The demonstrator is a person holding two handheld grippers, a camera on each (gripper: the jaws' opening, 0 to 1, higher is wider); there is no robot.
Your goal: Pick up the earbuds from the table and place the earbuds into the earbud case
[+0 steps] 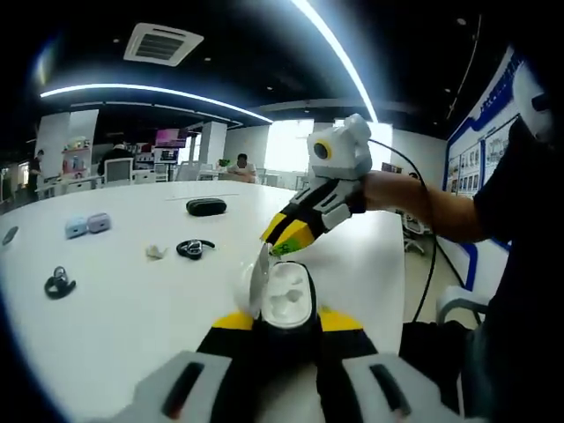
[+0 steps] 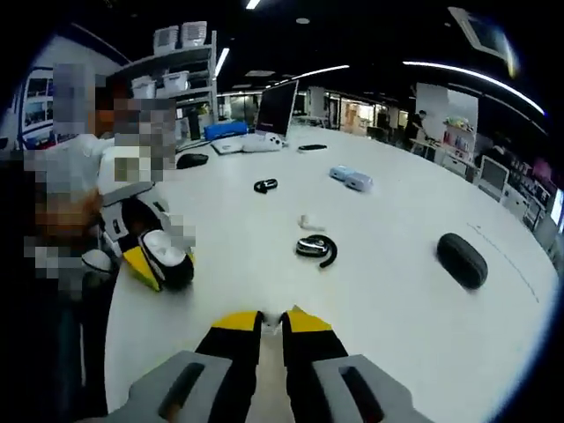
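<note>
Earbud case, white oval plastic w/ lid open (image 1: 284,298), sits clamped btwn left gripper (image 1: 280,328) jaws; right gripper (image 2: 272,319), jaws nearly shut on nothing visible, should open & come squarely over black ear-hook earbud (image 2: 315,248) ahead of its tips on white table (image 2: 397,300).

Left gripper view looks along its own jaws from just above the white table (image 1: 132,335), very near the open earbud case (image 1: 284,300); right gripper view faces back across that table (image 2: 397,317), sharing the case (image 2: 166,256).
</note>
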